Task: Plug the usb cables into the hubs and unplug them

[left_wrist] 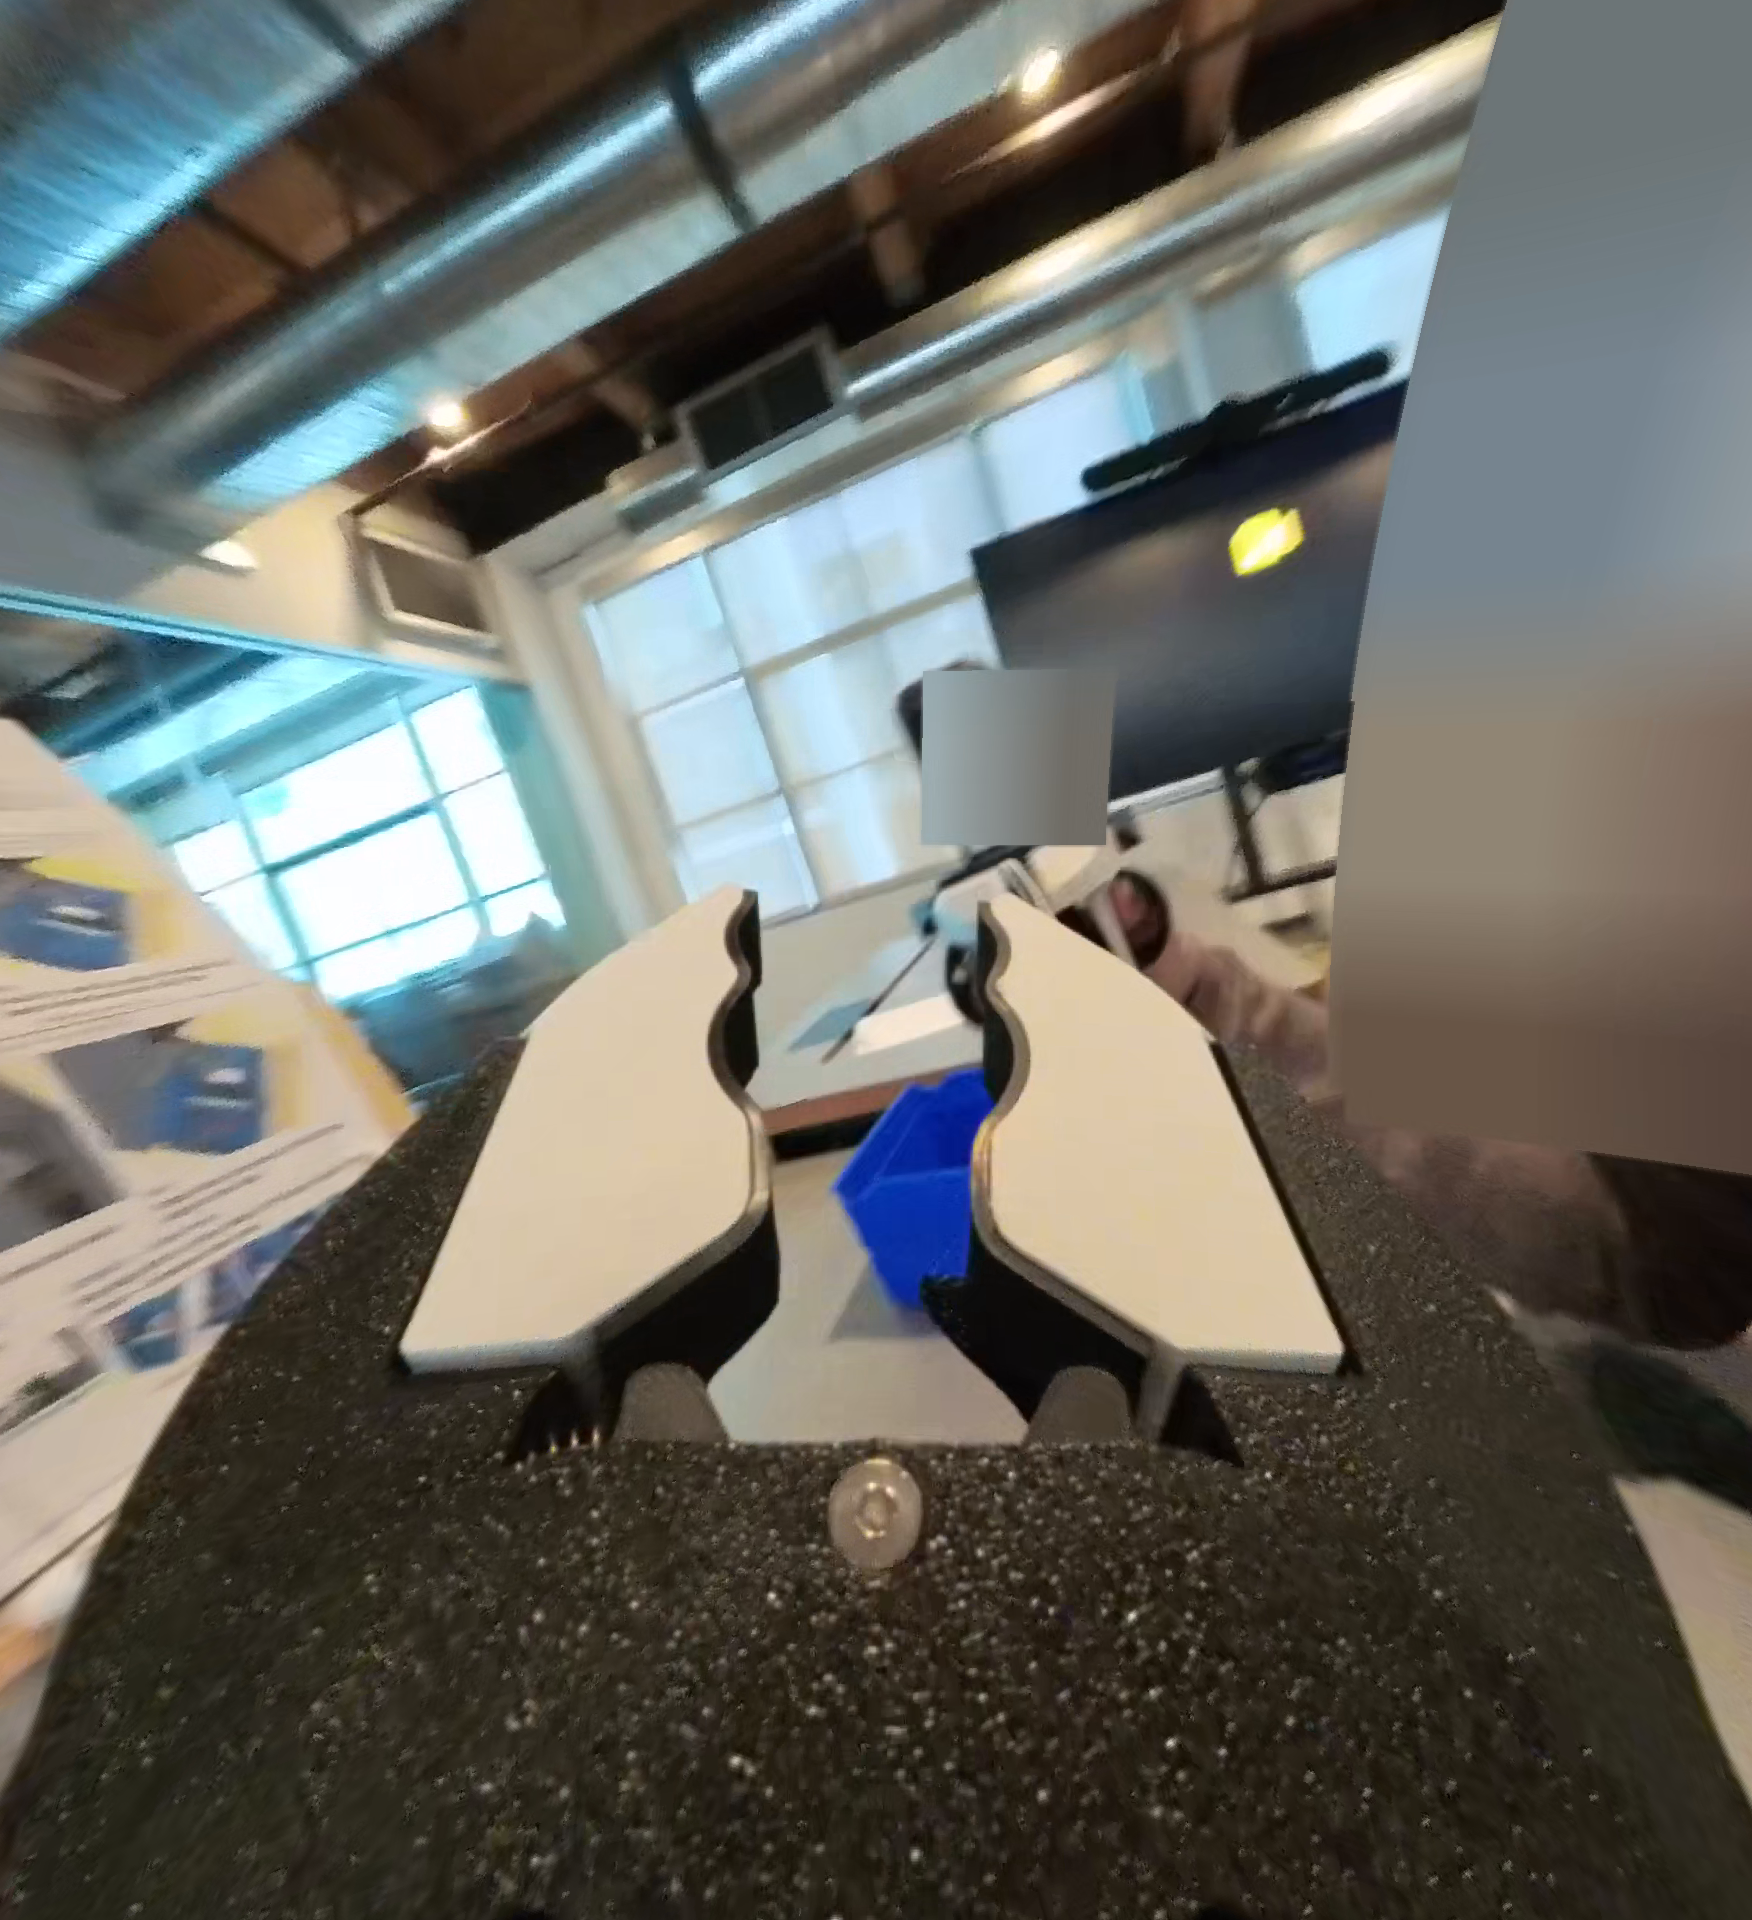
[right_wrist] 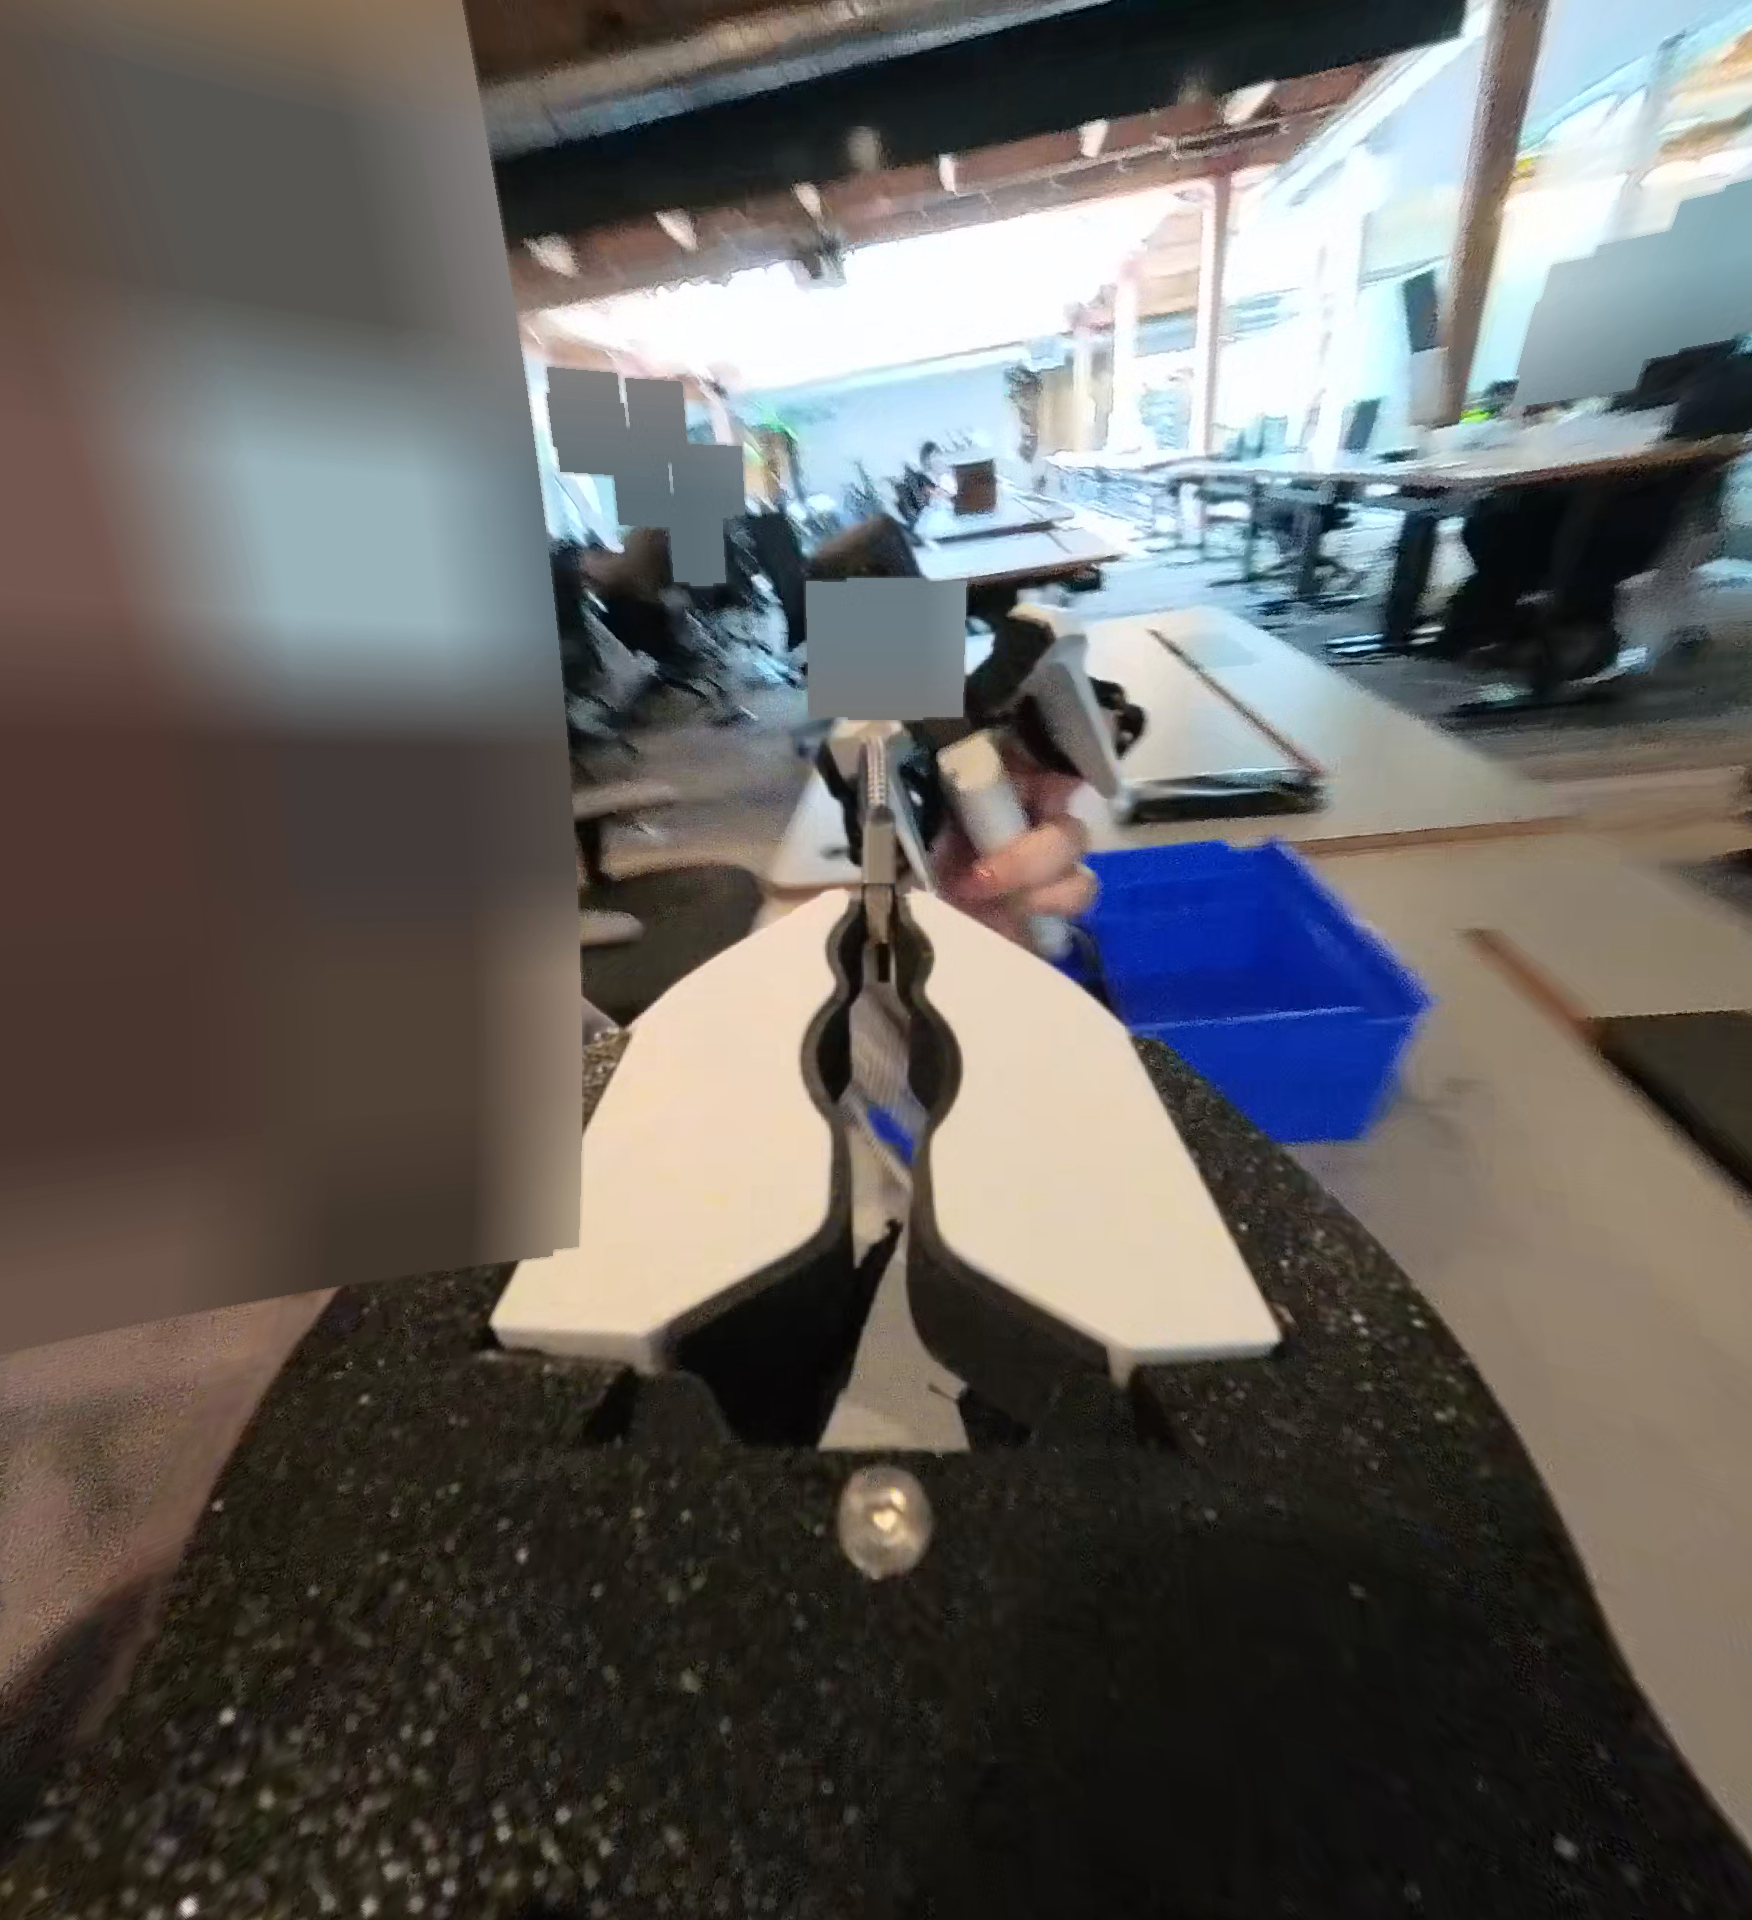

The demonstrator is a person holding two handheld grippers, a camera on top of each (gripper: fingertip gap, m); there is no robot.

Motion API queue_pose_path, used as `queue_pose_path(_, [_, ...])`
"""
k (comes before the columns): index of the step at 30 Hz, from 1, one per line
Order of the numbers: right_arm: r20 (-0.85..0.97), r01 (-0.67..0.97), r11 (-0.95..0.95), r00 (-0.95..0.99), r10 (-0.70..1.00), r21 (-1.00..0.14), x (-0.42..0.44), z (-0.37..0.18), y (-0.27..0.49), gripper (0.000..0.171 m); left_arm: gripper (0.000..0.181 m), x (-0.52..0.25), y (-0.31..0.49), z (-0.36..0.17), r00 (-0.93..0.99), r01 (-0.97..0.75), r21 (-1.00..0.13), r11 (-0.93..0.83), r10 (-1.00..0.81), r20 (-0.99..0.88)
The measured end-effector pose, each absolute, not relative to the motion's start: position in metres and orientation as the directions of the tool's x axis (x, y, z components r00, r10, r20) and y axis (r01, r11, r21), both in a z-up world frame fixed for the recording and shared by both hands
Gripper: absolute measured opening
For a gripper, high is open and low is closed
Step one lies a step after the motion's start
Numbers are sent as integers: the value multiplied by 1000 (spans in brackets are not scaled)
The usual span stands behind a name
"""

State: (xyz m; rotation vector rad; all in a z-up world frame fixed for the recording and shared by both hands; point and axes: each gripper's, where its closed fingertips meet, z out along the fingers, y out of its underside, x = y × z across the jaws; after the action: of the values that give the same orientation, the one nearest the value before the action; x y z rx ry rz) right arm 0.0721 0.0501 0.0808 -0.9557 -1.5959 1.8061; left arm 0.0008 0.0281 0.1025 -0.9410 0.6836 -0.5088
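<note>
USB cable half hidden between right gripper fingers

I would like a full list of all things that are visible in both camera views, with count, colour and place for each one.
blue bin: one, blue, on the white table ahead of the right gripper; also seen between the left fingers.
usb cable: one, silver braided with a metal plug, clamped at the right fingertips.
white table: one, white with a wood edge, under the bin.
dark pad: one, black, on the table to the right.
screen: one, dark, on a stand by the windows.
printed board: one, white, yellow and blue, far left, blurred.
left gripper: one, white fingers, open, empty.
right gripper: one, white fingers, shut on the cable.
</note>
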Motion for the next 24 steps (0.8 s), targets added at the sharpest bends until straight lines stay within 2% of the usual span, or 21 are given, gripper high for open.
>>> queue_pose_path(4, [149, 74, 205, -459, 876, -976, 79, 77, 58, 4, 37, 14, 22, 95, 661, -43, -896, 442, -660, -357])
queue_pose_path(8, [354, 135, 450, -437, 827, -883, 76, 72, 50, 4, 37, 46, 33, 75, 620, -244, -895, 372, -650, -439])
queue_pose_path(10, [401, 142, 505, -444, 801, -851, 73, 71, 46, 4, 32, 58, 37, 67, 599, -326, -870, 370, -632, -493])
queue_pose_path(13, [455, 126, 562, -456, 765, -818, 70, 71, 41, 4, 17, 69, 38, 67, 588, -333, -857, 393, -624, -515])
queue_pose_path(24, [502, 82, 612, -492, 711, -786, 68, 72, 27, 4, 6, 73, 30, 70, 552, -249, -890, 382, -699, -455])
